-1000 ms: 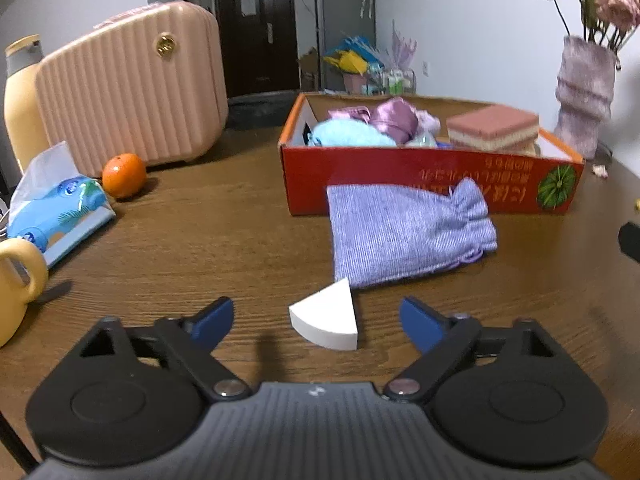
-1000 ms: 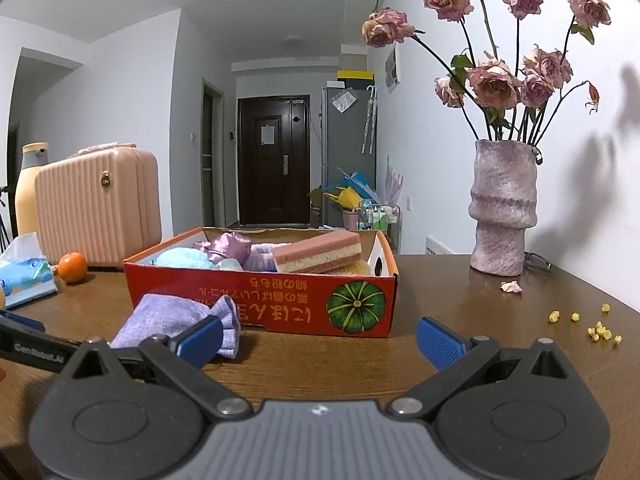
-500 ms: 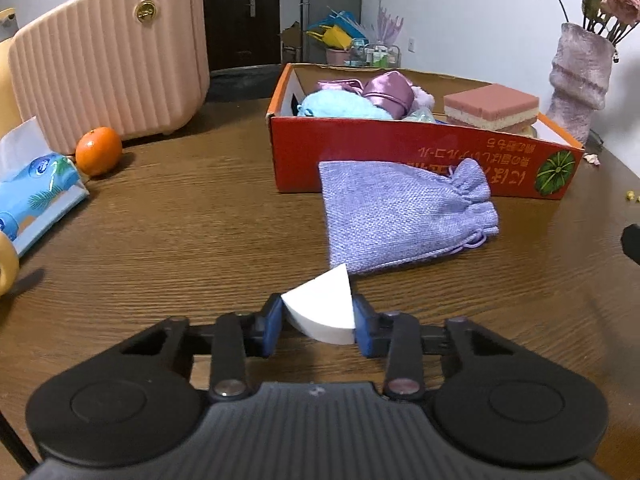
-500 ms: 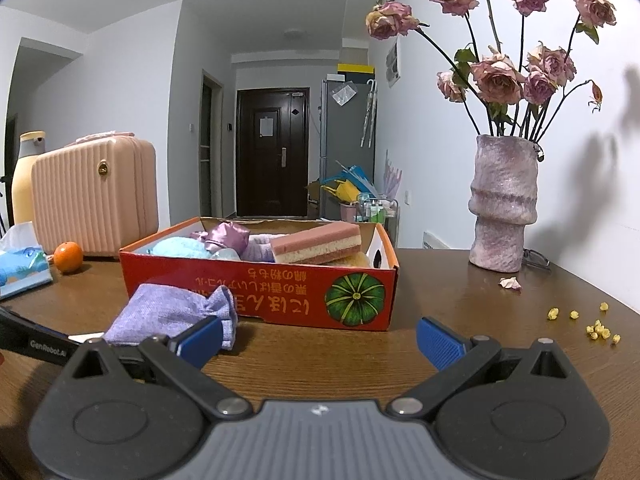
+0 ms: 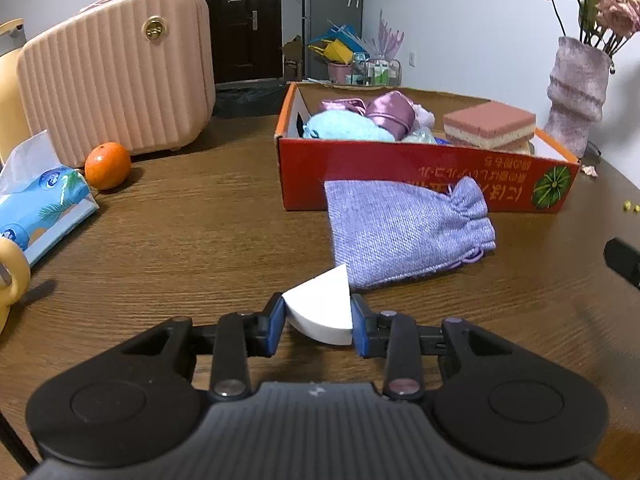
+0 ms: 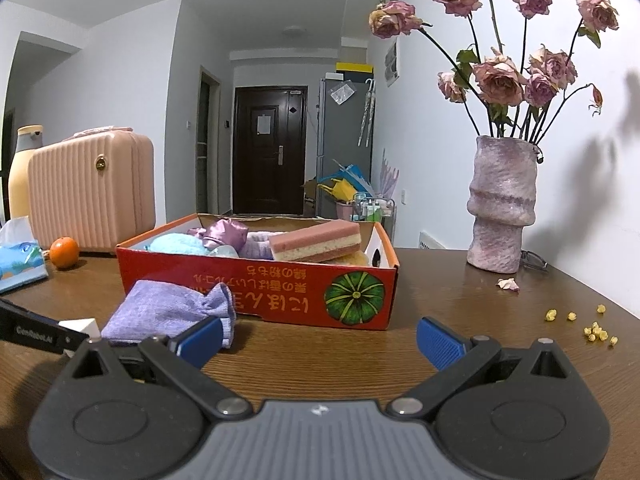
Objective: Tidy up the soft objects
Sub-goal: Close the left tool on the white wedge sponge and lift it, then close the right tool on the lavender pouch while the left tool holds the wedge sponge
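My left gripper is shut on a white wedge-shaped sponge, its blue pads pressing both sides, just above the wooden table. Behind it a lilac drawstring pouch lies against the red cardboard box, which holds a blue cloth, a satin purple item and a pink layered sponge. In the right wrist view my right gripper stands open over the table in front of the box, nothing between its fingers. The pouch and the sponge's corner show at its left.
A pink ribbed case, an orange, a tissue pack and a yellow mug edge stand at the left. A purple vase with dried roses stands at the right, with yellow crumbs on the table near it.
My left gripper's jaws went from wide open around the white sponge to shut on it. The view shifted slightly, with the box and pouch sitting a little higher. The right gripper has stayed put.
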The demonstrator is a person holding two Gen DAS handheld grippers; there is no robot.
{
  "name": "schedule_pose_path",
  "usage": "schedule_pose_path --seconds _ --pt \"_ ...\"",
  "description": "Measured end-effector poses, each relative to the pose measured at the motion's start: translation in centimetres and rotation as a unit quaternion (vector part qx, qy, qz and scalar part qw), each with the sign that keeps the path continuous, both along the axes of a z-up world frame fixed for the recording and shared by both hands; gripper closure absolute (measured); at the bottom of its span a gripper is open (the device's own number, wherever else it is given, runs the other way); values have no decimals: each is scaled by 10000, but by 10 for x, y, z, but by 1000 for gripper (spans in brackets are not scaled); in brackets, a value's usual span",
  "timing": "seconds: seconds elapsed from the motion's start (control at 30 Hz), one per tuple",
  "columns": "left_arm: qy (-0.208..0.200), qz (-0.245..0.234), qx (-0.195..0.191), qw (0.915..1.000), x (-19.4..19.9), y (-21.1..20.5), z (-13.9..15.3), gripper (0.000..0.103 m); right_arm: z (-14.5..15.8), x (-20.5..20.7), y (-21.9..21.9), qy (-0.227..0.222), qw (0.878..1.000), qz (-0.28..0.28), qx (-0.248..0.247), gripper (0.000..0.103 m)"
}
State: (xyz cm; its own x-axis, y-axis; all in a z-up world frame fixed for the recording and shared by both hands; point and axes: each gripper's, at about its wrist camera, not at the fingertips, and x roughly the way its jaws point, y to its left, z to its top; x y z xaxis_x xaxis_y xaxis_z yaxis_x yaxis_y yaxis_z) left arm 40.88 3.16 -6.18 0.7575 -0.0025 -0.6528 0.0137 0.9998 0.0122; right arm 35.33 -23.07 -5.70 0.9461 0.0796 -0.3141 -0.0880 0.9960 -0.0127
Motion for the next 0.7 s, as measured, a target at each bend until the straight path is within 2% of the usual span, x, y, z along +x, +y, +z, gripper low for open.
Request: schedule_pose_path --seconds 0.47,0.7 --pt "-284 185 21 9994 -6 38 11 68 -2 23 59 261 9982 532 94 0" --pt "-380 317 52 9988 -6 64 15 68 -6 45 90 453 9970 618 60 0"
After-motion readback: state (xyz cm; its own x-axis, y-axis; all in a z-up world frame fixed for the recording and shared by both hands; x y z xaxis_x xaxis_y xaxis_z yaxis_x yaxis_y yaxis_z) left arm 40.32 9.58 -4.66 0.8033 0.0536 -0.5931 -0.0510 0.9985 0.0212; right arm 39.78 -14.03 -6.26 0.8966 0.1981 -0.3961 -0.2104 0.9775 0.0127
